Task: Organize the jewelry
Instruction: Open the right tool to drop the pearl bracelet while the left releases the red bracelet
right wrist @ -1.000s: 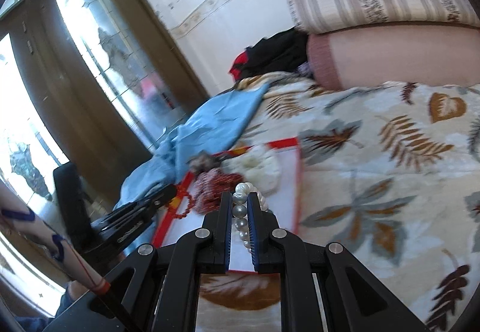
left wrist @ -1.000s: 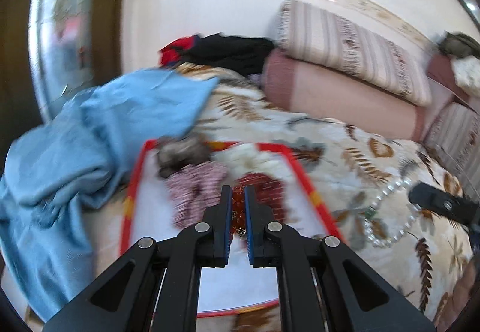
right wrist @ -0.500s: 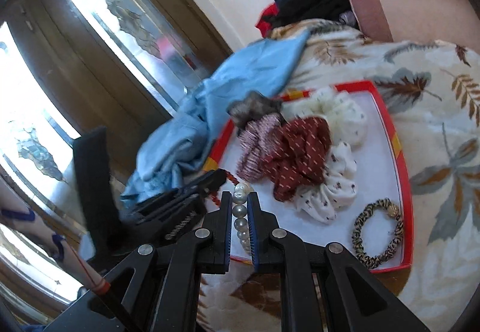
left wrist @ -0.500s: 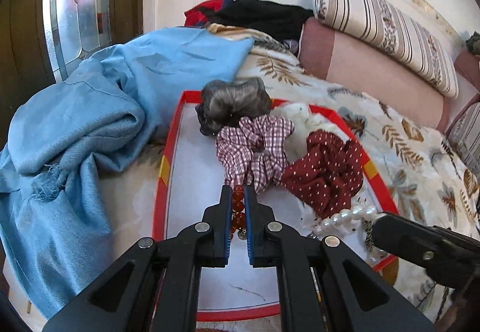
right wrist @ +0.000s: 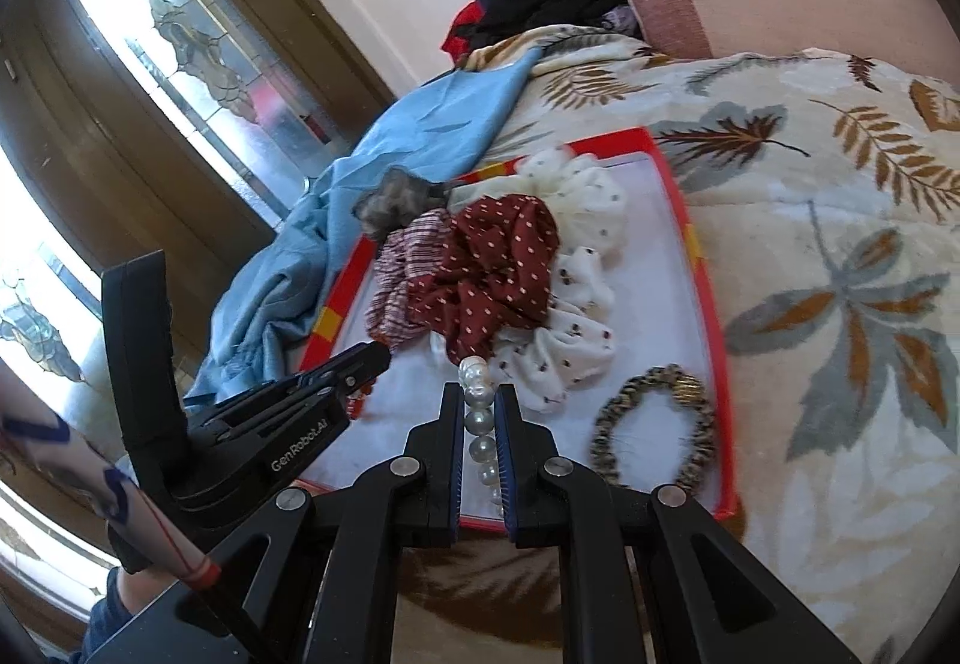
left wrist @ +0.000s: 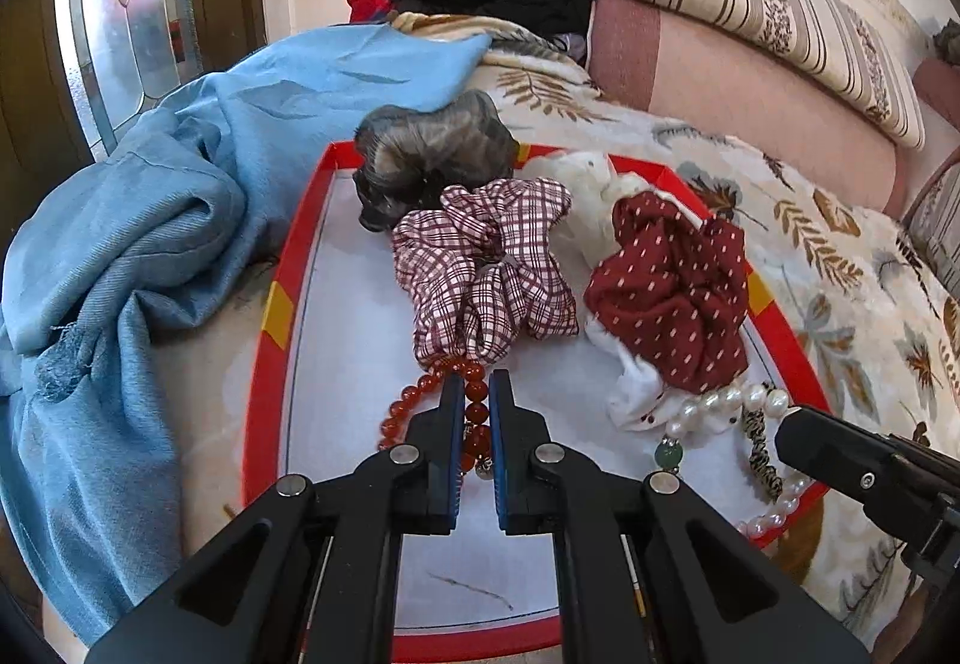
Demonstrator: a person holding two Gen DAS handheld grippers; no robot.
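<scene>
Jewelry is what I'm carrying in both hands, one strand each, so that both land in the red-rimmed tray [left wrist: 282, 304] on the bed together.

Far left in the left wrist view, a blue cloth [left wrist: 150, 220] lies bunched against the tray's rim, so I would keep my drop inside the border. At bottom centre, my left gripper [left wrist: 477, 394] has its jaws clamped on the red bead strand [left wrist: 414, 400], pinched mid-length so the loose loop trails onto the white tray floor just below the checked scrunchie [left wrist: 486, 268]. Right of that sit the dark red dotted scrunchie [left wrist: 672, 292] and a white one under it.

In the right wrist view, my right gripper [right wrist: 480, 406] has its jaws shut on the pearl strand [right wrist: 480, 430], beads lined up between the pads, its top end reaching the white dotted scrunchie [right wrist: 564, 346]. Lower right, a patterned bracelet [right wrist: 654, 430] lies flat in the tray's open corner. I judge the bare floor between scrunchies and bracelet the sensible place for the pearls.
</scene>
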